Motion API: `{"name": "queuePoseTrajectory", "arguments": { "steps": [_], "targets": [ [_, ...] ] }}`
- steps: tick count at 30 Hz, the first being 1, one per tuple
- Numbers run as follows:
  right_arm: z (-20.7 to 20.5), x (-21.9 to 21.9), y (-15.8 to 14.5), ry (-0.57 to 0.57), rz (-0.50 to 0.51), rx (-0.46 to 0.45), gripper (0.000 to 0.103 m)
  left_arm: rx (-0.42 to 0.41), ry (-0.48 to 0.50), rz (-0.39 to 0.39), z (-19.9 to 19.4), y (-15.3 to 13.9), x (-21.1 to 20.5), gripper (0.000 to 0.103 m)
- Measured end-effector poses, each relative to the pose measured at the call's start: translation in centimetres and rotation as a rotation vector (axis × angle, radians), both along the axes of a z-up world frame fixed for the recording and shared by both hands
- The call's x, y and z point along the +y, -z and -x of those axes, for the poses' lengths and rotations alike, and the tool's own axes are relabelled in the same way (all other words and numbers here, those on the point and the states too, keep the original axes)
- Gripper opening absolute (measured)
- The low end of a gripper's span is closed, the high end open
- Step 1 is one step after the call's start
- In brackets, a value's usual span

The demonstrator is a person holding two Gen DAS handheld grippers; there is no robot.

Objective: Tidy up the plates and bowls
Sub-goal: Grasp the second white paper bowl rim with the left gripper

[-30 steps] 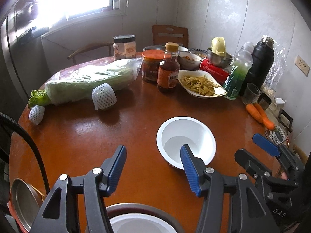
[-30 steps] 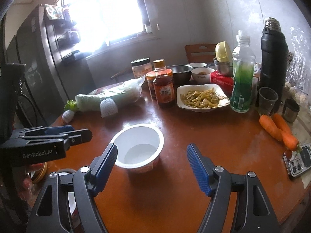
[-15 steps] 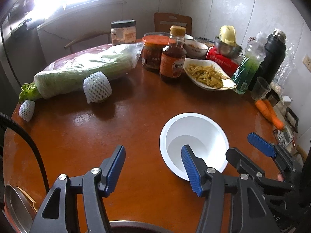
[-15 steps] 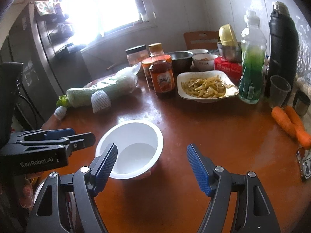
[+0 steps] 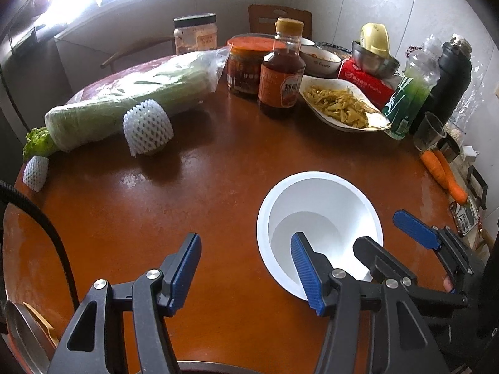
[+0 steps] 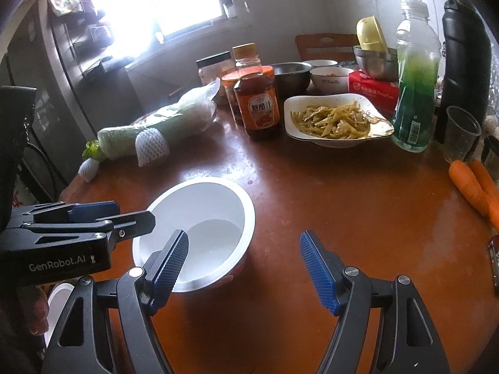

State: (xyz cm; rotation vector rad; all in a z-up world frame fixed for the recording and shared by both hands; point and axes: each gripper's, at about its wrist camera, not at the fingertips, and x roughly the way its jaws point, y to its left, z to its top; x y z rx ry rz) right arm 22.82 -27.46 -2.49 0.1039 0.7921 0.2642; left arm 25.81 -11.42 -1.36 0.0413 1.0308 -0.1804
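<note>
Left gripper (image 5: pixel 246 268): nearest the lens, at 6 o'clock in the left wrist view; jaws stand partly apart and hold nothing, its right finger in front of the bowl's near rim.
Right gripper (image 6: pixel 244 268): jaws wide and empty; its left finger overlaps the bowl's near rim at 7 o'clock in the right wrist view, contact not certain.
White bowl (image 5: pixel 318 215): upright on the table between the two grippers, empty, with a reddish band low on the outer wall.
Handling (judged): looks like thin plastic or paper, so light and somewhat flexible; smooth wall, likely to slide or tip if pushed from one side.
Hold (judged): pinch the rim, one finger inside and one outside, with gentle closure to avoid buckling it.
Table (image 5: pixel 218 168): round, glossy red-brown wood, likely slick.
Farther, 12 o'clock: sauce bottle (image 5: pixel 282 71) and plate of food (image 5: pixel 340 106).
Farther, 10 o'clock: wrapped cabbage (image 5: pixel 124 99).
Room: bright window (image 6: pixel 174 0) behind, pale walls.
</note>
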Motion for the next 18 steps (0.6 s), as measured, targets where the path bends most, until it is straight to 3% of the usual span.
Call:
{"name": "queuePoseTrajectory", "arguments": {
  "steps": [3,12,18],
  "targets": [
    [-0.2,0.1,0.2,-0.010,0.002,-0.001,0.075,0.004,-0.002,-0.004,-0.2,0.3,-0.1,0.060],
    [-0.4,0.7,1.1,-0.039,0.000,0.016,0.053,0.041,0.008,-0.022,-0.7,1.6,-0.5,0.058],
    [-0.2,0.9,1.4,-0.054,-0.014,0.016,0.047,0.061,0.043,-0.007,-0.6,2.2,-1.1,0.039]
  ]
}}
